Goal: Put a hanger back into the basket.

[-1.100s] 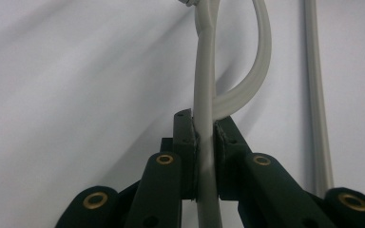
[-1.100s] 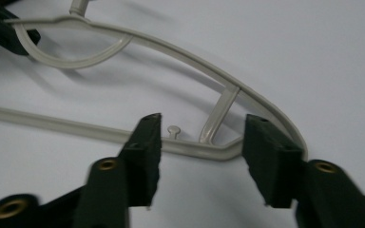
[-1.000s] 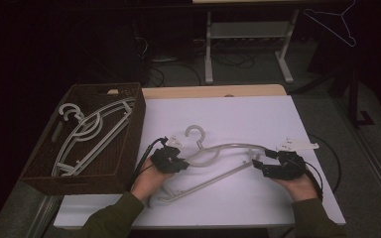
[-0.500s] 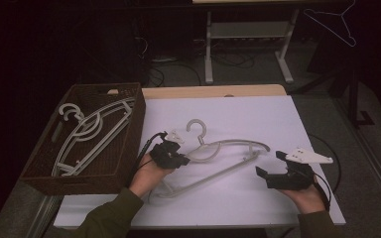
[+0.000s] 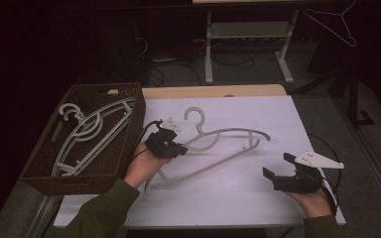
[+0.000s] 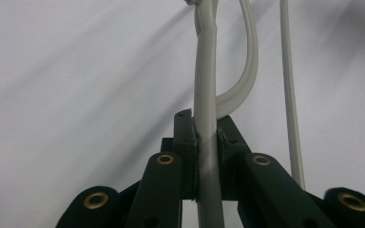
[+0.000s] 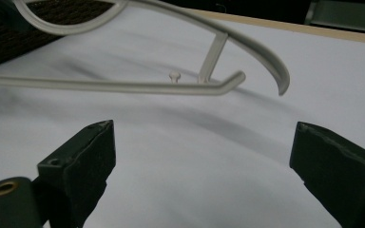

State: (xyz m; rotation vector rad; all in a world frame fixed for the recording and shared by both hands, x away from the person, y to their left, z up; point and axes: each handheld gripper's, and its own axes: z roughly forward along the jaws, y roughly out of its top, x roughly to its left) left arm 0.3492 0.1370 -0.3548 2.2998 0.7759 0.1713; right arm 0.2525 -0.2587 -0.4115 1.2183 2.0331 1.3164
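A grey plastic hanger (image 5: 218, 148) lies across the middle of the white table (image 5: 238, 208), hook pointing away. My left gripper (image 5: 171, 146) is shut on the hanger's left shoulder; in the left gripper view the grey hanger bar (image 6: 206, 142) runs up between the closed jaws. My right gripper (image 5: 278, 166) is open near the front right of the table, away from the hanger's right end. In the right gripper view the hanger's right end (image 7: 247, 71) is raised a little ahead of the wide-apart jaws, with nothing between them.
A dark woven basket (image 5: 44, 171) stands at the table's left edge with two or more grey hangers (image 5: 87, 129) inside. A thin wire hanger (image 5: 335, 22) hangs at the top right. A metal stand (image 5: 248, 34) is on the floor beyond the table.
My right gripper let go of the hanger's right end, opened, and drew back toward the front right. The left gripper kept its hold and the hanger shifted slightly.
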